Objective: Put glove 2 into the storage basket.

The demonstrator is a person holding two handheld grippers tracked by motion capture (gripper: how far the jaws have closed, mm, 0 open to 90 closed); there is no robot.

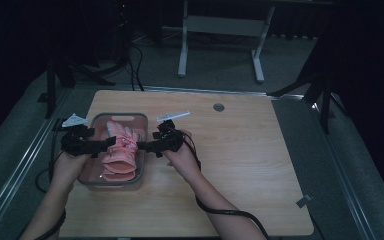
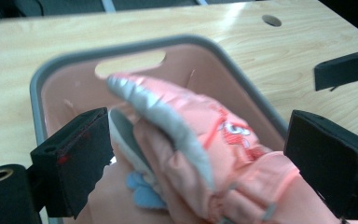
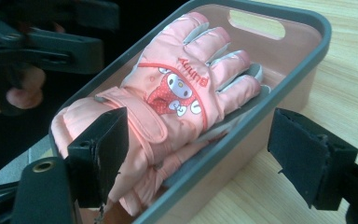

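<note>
Pink glove (image 3: 177,93) lies in the grey-rimmed bin (image 3: 279,93) at table's left. My left gripper (image 1: 104,145) and right gripper (image 1: 141,146) both gape wide, holding nothing. Prob. the reach-in step; next I'd close on the cuff, tho depth is hard to judge.

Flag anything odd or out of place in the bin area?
Nothing damaged or spilled. The pink gloves lie stacked in the bin, the top one's fingers riding up against the far wall rather than lying flat. Both grippers, left and right, are open at the bin's sides.
</note>
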